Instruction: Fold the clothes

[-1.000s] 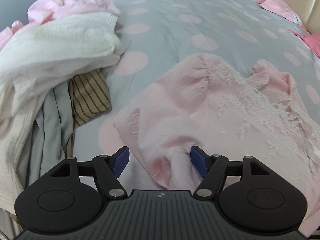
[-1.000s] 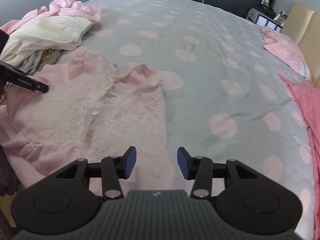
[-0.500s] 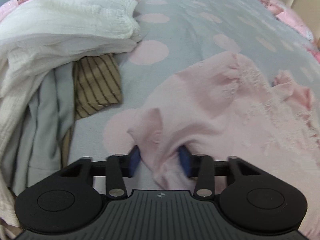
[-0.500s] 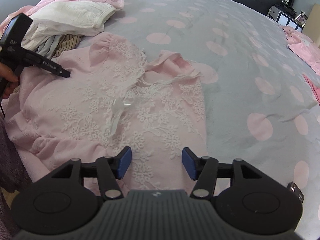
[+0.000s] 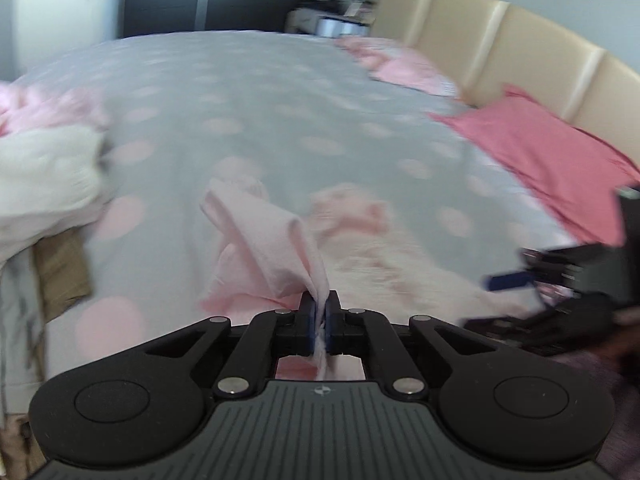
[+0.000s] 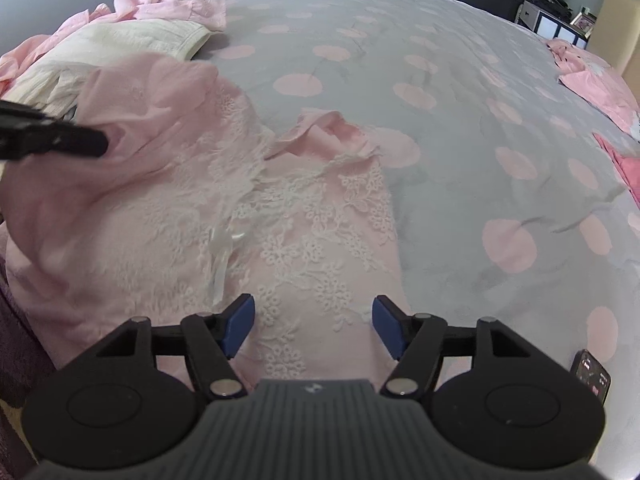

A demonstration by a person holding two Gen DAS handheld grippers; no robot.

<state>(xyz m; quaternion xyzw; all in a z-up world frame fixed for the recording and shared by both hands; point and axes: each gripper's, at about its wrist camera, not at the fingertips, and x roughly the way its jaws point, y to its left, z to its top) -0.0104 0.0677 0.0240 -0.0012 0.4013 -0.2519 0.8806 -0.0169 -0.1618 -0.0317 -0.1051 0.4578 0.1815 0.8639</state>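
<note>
A pink top with white lace [image 6: 296,232] lies spread on the grey spotted bedspread [image 6: 440,128]. My left gripper [image 5: 319,314] is shut on a pinch of the top's pink sleeve [image 5: 272,236], which rises off the bed in a taut fold. From the right wrist view the left gripper [image 6: 102,145] shows as a black bar holding up that raised cloth. My right gripper [image 6: 313,322] hovers over the lace hem, its jaws opening with only flat cloth beneath them. The right gripper [image 5: 508,282] also shows at the right edge of the left wrist view.
A heap of cream, pink and striped clothes [image 6: 108,48] sits at the far left. Pink garments [image 5: 544,152] lie by the beige headboard [image 5: 500,40]. A phone [image 6: 594,378] rests on the bed near my right gripper.
My left gripper closed on the sleeve and lifted it, swinging up and toward the right. My right gripper's jaws spread wider while staying over the hem.
</note>
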